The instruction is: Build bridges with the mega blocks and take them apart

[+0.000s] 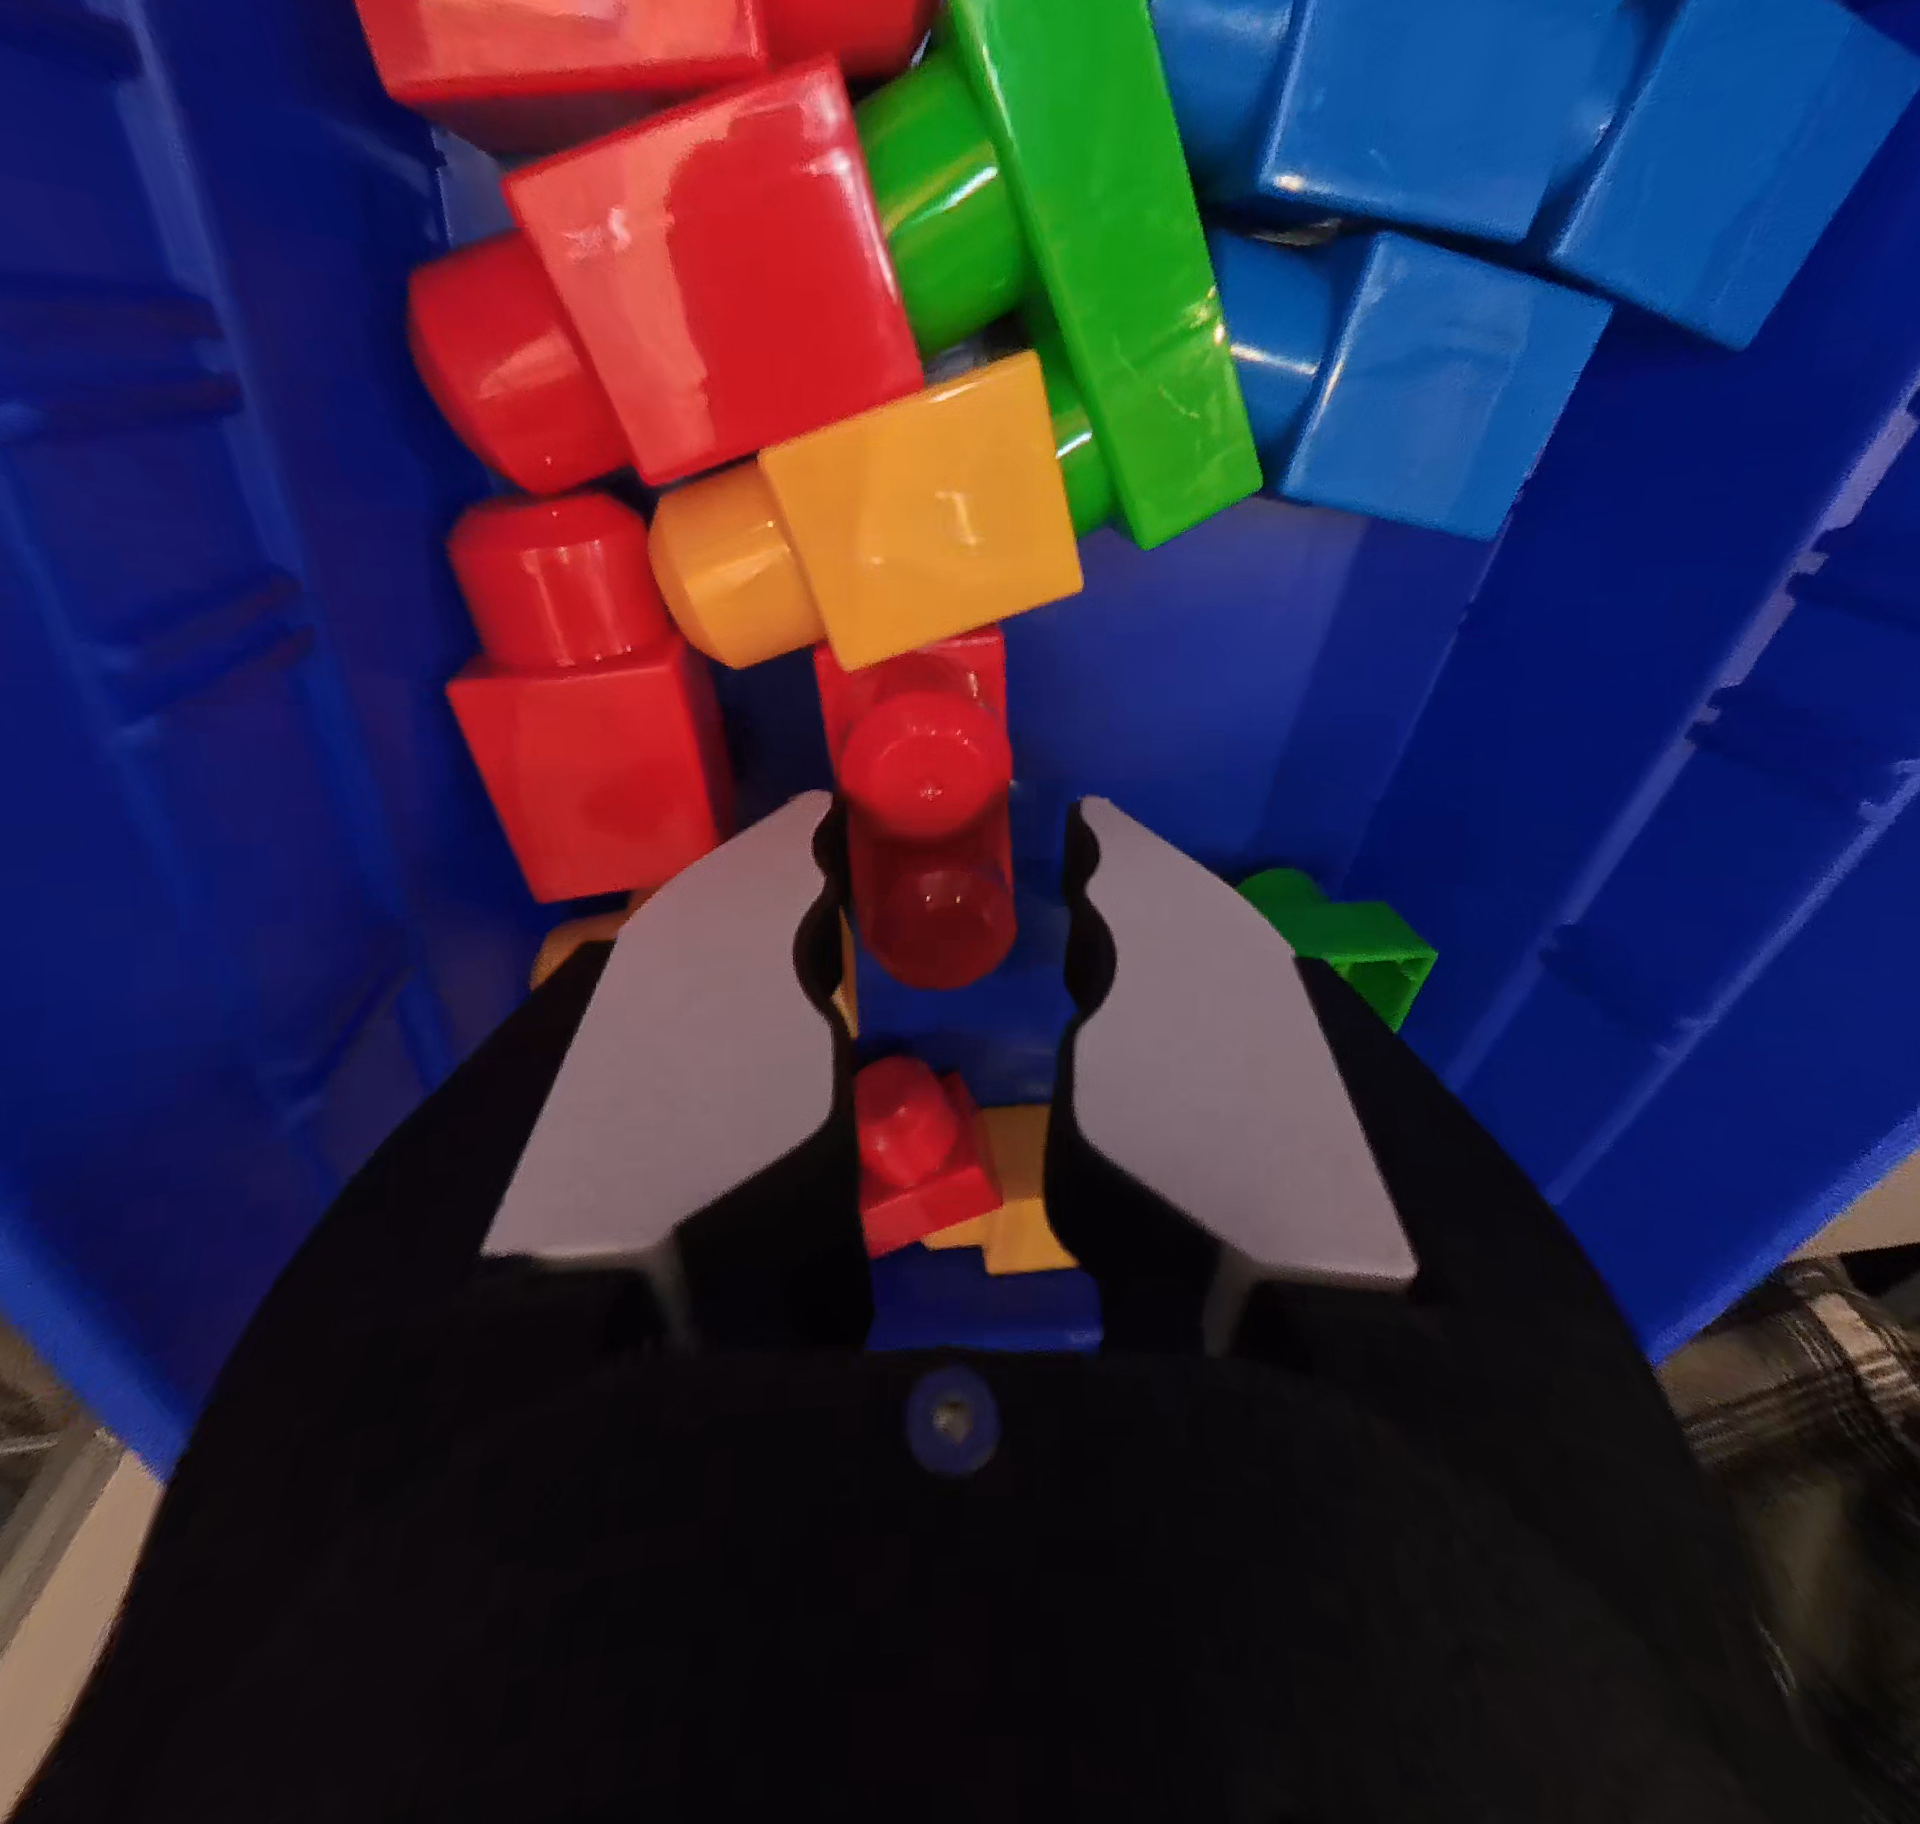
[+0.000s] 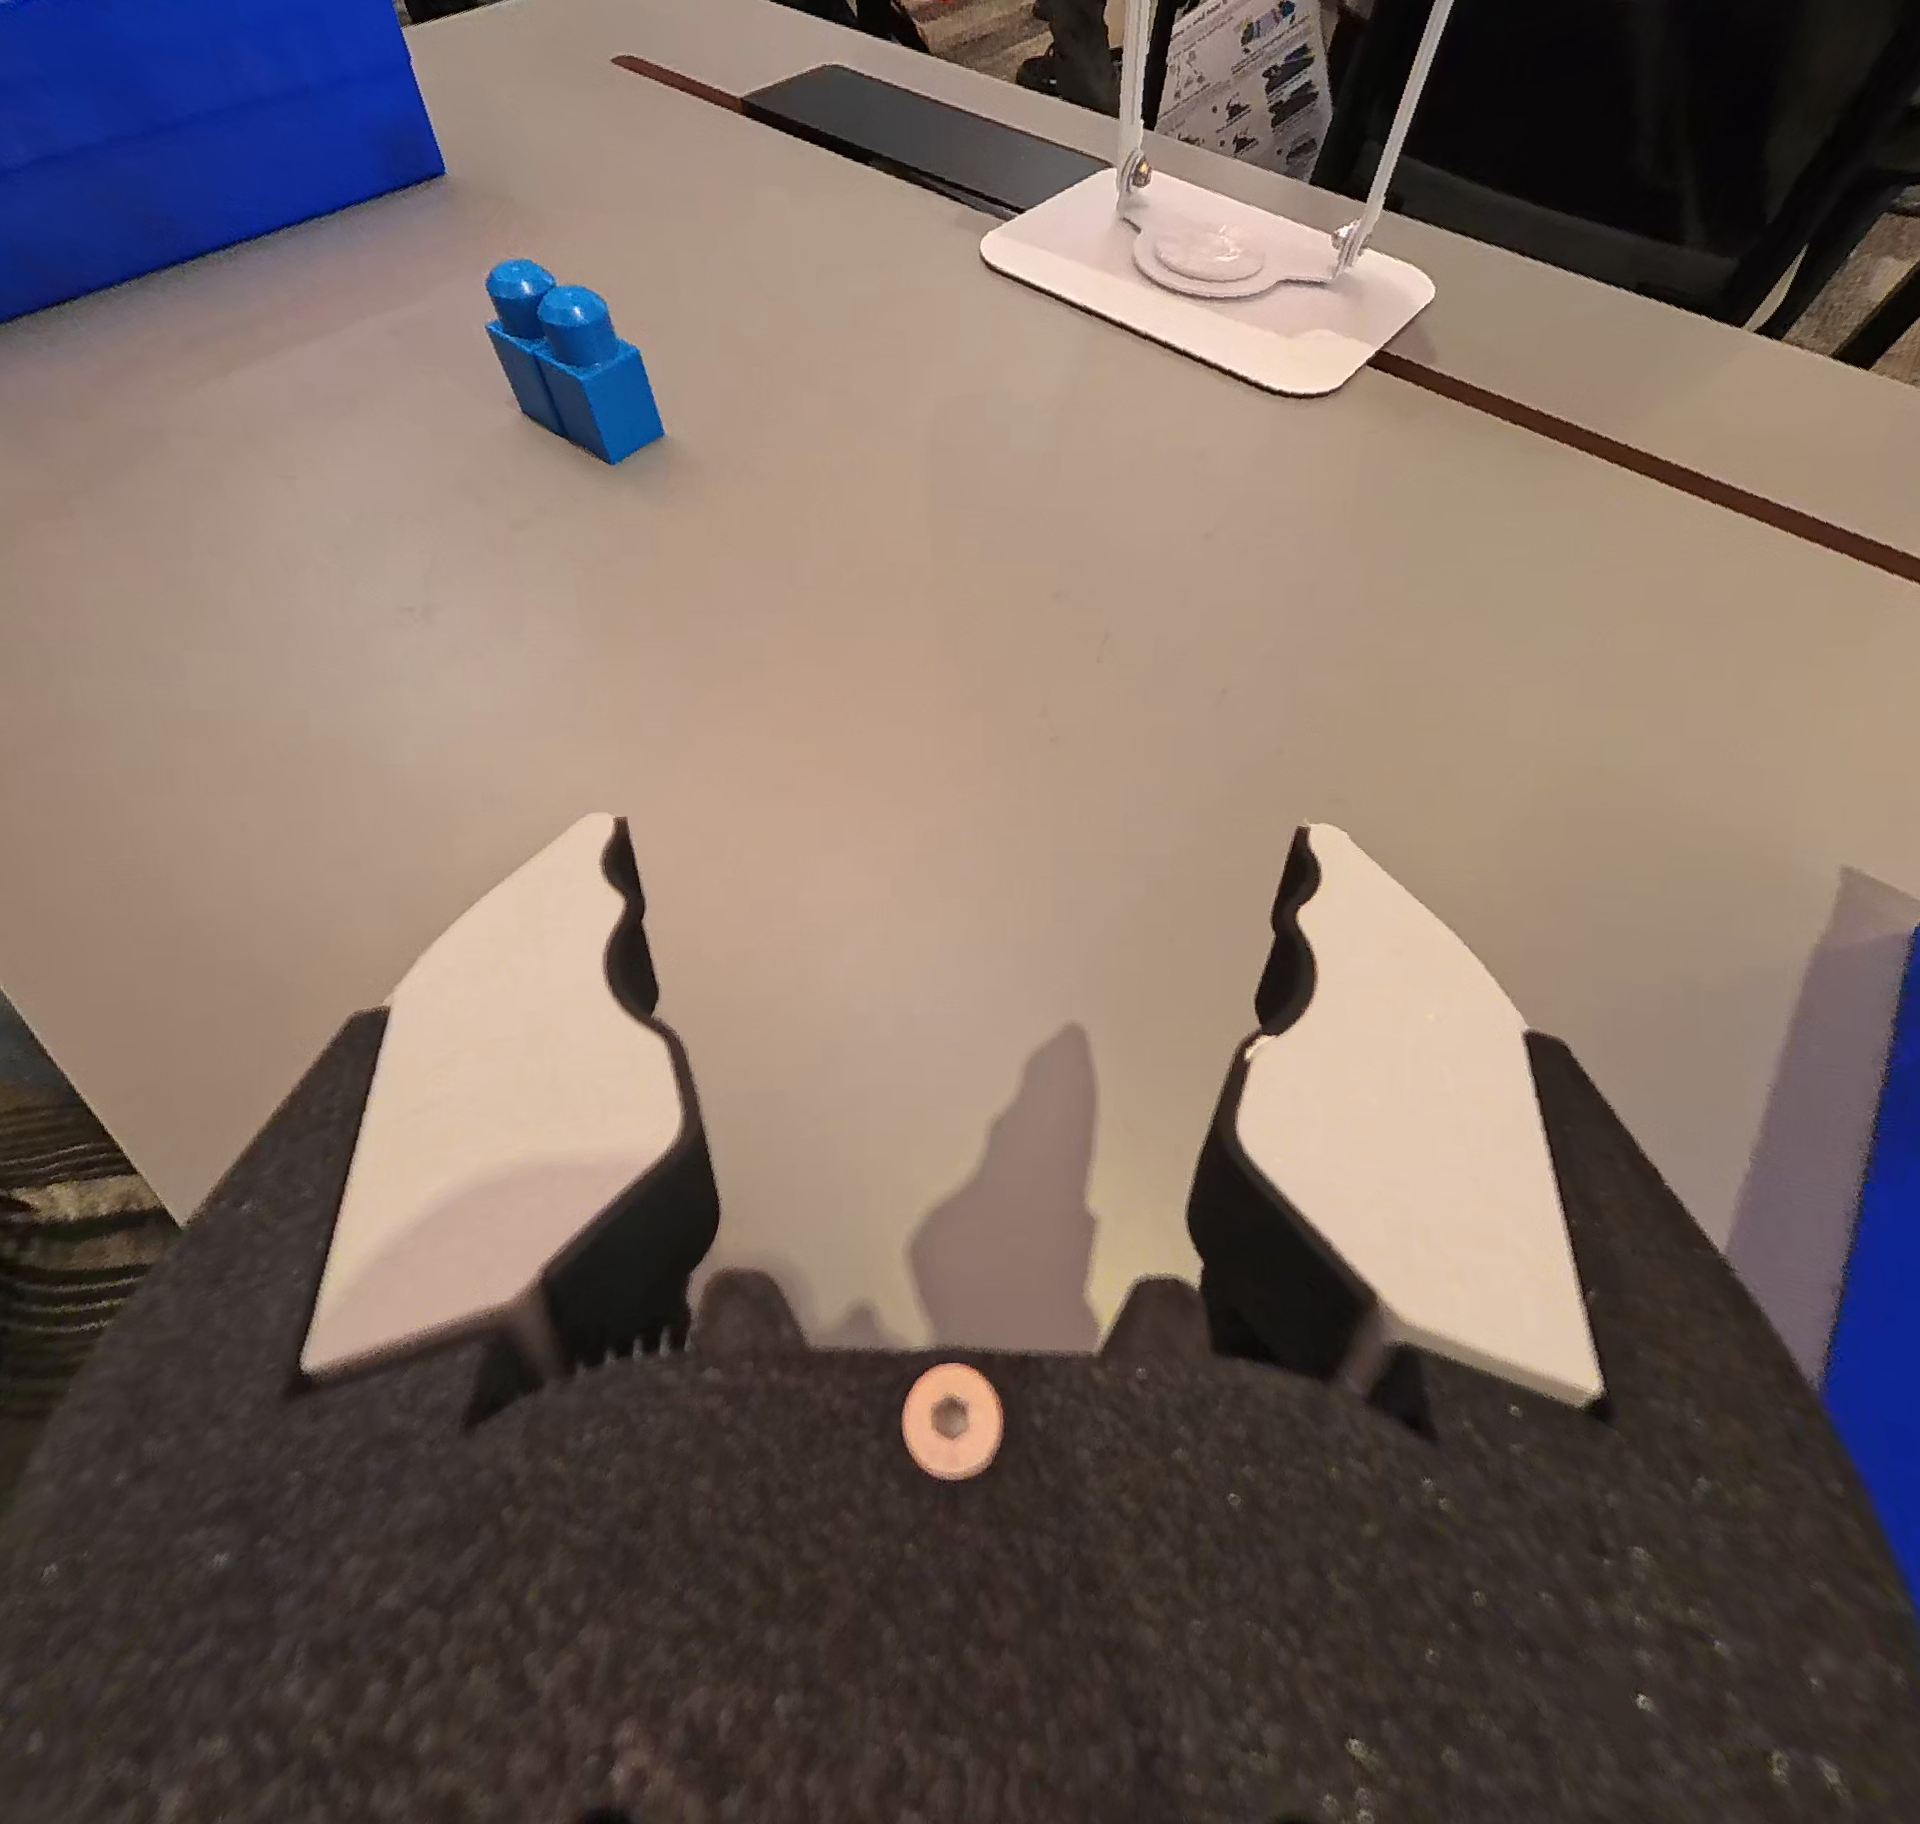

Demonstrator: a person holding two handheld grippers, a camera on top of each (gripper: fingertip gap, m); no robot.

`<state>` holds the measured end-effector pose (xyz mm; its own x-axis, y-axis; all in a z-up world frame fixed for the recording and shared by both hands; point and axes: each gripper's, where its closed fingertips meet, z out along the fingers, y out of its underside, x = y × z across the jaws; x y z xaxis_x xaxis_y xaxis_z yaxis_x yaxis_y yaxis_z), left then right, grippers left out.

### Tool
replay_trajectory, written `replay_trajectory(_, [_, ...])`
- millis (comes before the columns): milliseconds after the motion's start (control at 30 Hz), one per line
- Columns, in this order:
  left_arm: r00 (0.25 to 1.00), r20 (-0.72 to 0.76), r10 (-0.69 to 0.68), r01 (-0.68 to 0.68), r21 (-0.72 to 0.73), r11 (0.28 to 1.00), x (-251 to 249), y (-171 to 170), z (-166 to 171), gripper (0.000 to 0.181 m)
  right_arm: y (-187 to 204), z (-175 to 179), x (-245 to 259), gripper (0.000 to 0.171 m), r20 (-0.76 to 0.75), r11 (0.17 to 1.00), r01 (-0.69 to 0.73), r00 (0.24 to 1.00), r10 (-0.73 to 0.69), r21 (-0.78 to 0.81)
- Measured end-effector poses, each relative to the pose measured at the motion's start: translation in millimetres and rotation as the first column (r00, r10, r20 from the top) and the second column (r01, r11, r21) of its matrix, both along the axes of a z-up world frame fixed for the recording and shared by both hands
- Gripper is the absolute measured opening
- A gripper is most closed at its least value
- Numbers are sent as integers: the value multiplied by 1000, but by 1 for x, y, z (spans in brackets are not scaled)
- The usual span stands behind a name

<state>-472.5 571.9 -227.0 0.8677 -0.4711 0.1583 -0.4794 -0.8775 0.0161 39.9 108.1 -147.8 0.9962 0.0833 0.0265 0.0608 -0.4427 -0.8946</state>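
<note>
Our left gripper (image 1: 948, 839) reaches down into a blue plastic bin (image 1: 1662, 839) full of mega blocks. Its jaws are spread, with a red two-stud block (image 1: 928, 818) standing between the fingers; the left finger (image 1: 717, 1005) looks close to or touching it, while a gap shows on the right side, so nothing is clamped. Just beyond lies a yellow single-stud block (image 1: 914, 517), with red blocks (image 1: 717, 268) to its left and far left, a green two-stud block (image 1: 1101, 226) behind it, and blue blocks (image 1: 1444, 81) at the far right. A small green block (image 1: 1351, 943) sits near the right finger.

Our right gripper (image 2: 961, 839) hovers over the grey table (image 2: 1039, 579), jaws released and holding nothing. Far to the left, two blue single-stud blocks (image 2: 571, 361) stand upright side by side on the table, near a blue bin (image 2: 197, 101). A white stand base (image 2: 1210, 278) sits far right.
</note>
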Motion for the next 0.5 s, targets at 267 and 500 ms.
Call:
replay_trajectory(267, [999, -23, -33, 35, 67, 997, -4, 5, -2, 28, 1, -2, -1, 114, -5, 1000, -1, 1000, 1, 4])
replay_trajectory(500, [987, -119, -111, 121, 75, 990, -10, -4, -12, 55, -1, -1, 0, 114, -5, 1000, 2, 1000, -2, 9])
